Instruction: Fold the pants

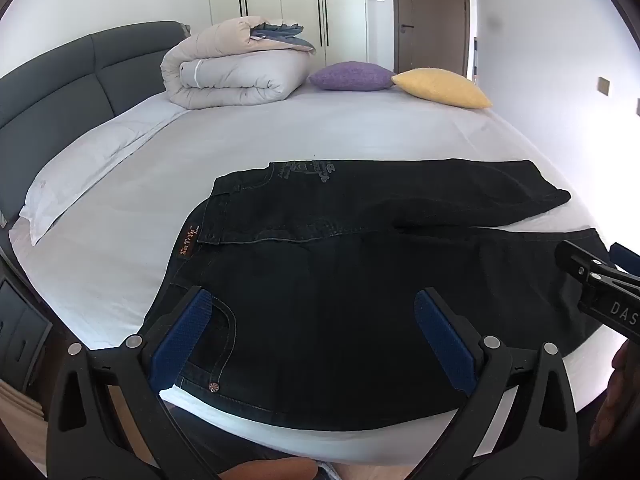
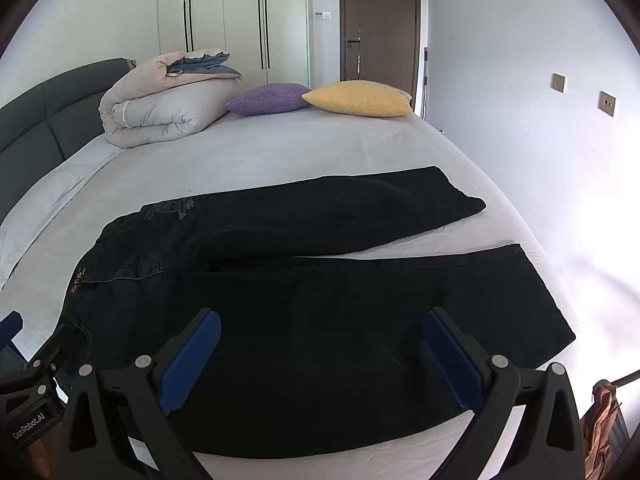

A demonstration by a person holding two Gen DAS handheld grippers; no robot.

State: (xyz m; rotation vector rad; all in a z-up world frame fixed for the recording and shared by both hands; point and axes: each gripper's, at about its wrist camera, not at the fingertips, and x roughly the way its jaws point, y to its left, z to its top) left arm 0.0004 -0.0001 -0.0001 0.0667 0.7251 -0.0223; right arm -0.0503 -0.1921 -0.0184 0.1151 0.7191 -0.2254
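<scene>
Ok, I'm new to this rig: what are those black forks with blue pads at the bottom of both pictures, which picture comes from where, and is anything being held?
Those forks are two hand-held claws, one in each of the person's hands, each with a camera looking along its fingers. One picture is the left claw's view, the other the right claw's. Each also shows the other claw at its edge. Both are wide open and hold nothing. Black pants lie spread flat on the bed, legs apart, waistband to the left. Further back lie a rolled duvet, a purple pillow and a yellow one.
</scene>
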